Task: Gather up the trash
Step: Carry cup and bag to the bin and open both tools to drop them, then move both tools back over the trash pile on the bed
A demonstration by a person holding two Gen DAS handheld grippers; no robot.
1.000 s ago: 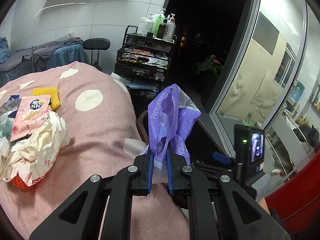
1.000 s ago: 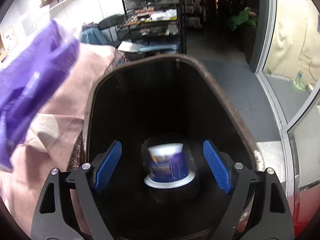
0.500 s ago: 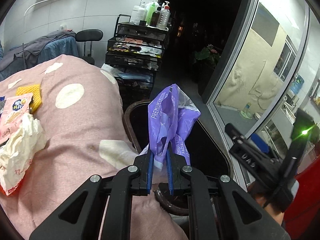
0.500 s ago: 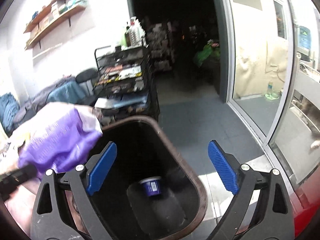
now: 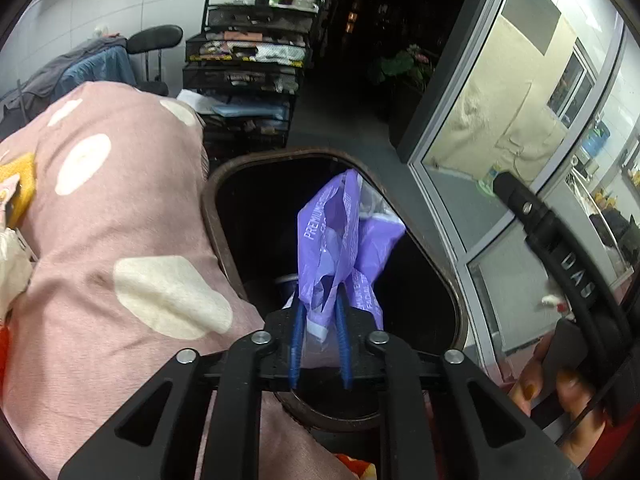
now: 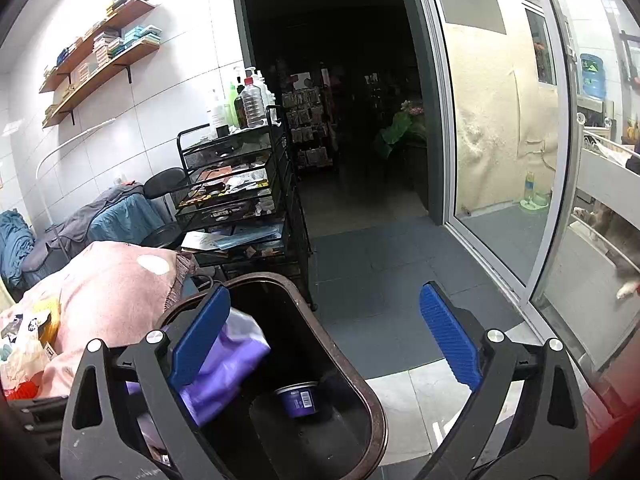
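A: Where do we have the purple bag (image 5: 344, 240) now?

B: Right over the mouth of the dark bin (image 5: 456, 300). Our left gripper (image 5: 320, 344) has its lower end between its blue fingers (image 5: 298, 340), and the rest stands up above them.

A: Are those fingers clamped on it?

B: They have just been easing apart, and the gap shows beside the plastic. From this angle we cannot be sure the pads press on it, though the bag sits between them.

A: And our right gripper (image 6: 320, 344)?

B: Its fingers (image 6: 448, 340) stand wide apart with nothing between them, having just spread further. It hangs above the bin (image 6: 372, 412), looking out over the grey floor (image 6: 384, 280).

A: Anything in the bin?

B: A small purple tub (image 6: 298, 400) lies at the bottom. The pink spotted blanket (image 5: 120, 220) is beside the bin, touching its rim, with more wrappers (image 6: 24, 344) at its far left edge.
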